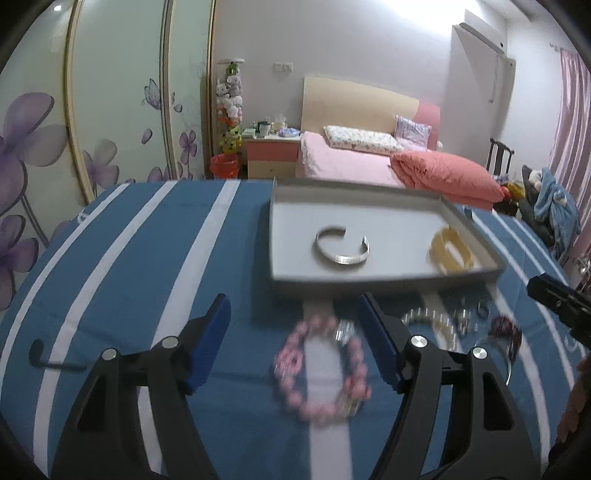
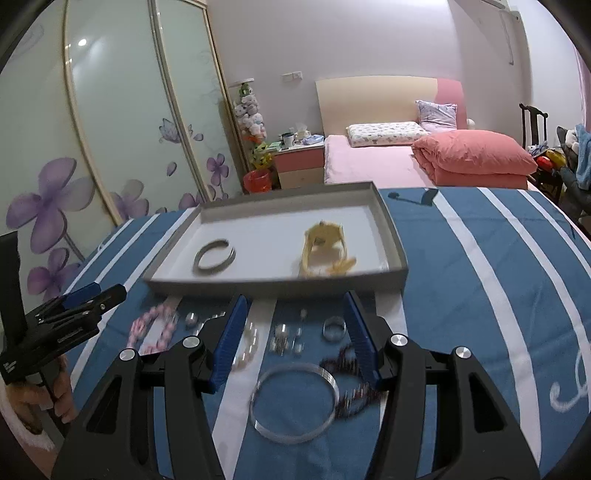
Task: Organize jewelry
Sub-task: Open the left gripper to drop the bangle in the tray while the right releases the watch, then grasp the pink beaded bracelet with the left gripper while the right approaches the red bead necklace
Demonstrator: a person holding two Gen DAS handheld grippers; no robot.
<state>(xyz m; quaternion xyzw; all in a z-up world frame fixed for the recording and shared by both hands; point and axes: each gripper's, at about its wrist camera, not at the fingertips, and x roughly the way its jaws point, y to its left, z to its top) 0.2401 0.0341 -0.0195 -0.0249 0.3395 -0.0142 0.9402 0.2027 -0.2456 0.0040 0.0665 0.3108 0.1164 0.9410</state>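
While both hang empty, left fingers (image 1: 291, 332) gape wider than right fingers (image 2: 295, 332).

Illumination is cool, moderately bright indoor light from overhead. A ceiling lamp reflects as a small glare spot on the glossy flower-printed wardrobe door (image 1: 57, 7), and the white wall top (image 1: 406, 11) is overexposed. Soft shadows fall beneath the shallow grey cardboard tray (image 1: 280, 229). The pink beaded bracelet (image 1: 321, 369) and clear plastic bangle (image 2: 294, 402) are motion-blurred. Strong fisheye bending and dark vignetting mark the edges of both views.
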